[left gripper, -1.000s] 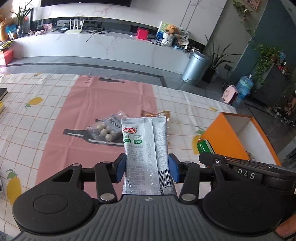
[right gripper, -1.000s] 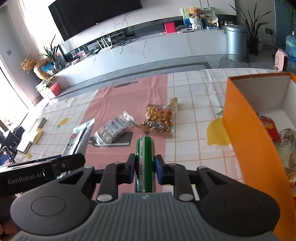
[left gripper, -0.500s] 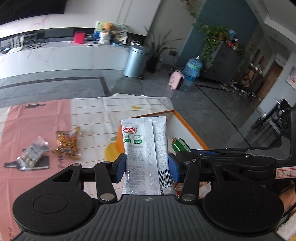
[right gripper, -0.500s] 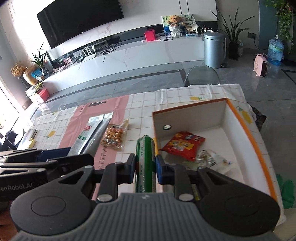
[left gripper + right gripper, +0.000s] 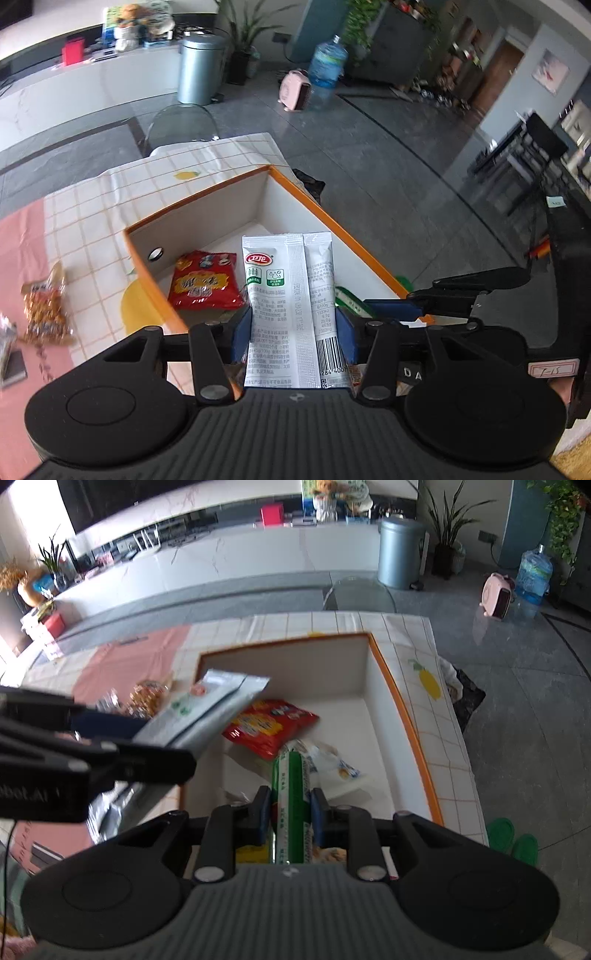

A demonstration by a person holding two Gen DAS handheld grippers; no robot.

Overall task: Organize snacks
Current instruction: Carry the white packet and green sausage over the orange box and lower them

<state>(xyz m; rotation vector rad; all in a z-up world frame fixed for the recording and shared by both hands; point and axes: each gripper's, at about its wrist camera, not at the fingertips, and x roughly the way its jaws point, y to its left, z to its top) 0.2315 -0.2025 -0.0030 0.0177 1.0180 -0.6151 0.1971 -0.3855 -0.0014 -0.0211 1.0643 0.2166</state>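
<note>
The orange-rimmed box (image 5: 402, 716) is the landmark: one box, white inside, on the checked tablecloth (image 5: 88, 221). Inside it lie one red snack bag (image 5: 267, 727) by the far wall and one clear-and-white wrapper (image 5: 332, 764) nearer the middle. Over its left edge the left gripper (image 5: 293, 332) clamps one flat white sachet (image 5: 290, 295) by its lower half — light, limp foil, likely slippery, so a grip across the flat faces suits it. Over the box's near side the right gripper (image 5: 290, 808) is closed tight on one green sausage stick (image 5: 290, 794) — a firm, smooth tube, best pinched mid-length. Left of the box, on the cloth, one bag of golden nuts (image 5: 46, 306) waits.
</note>
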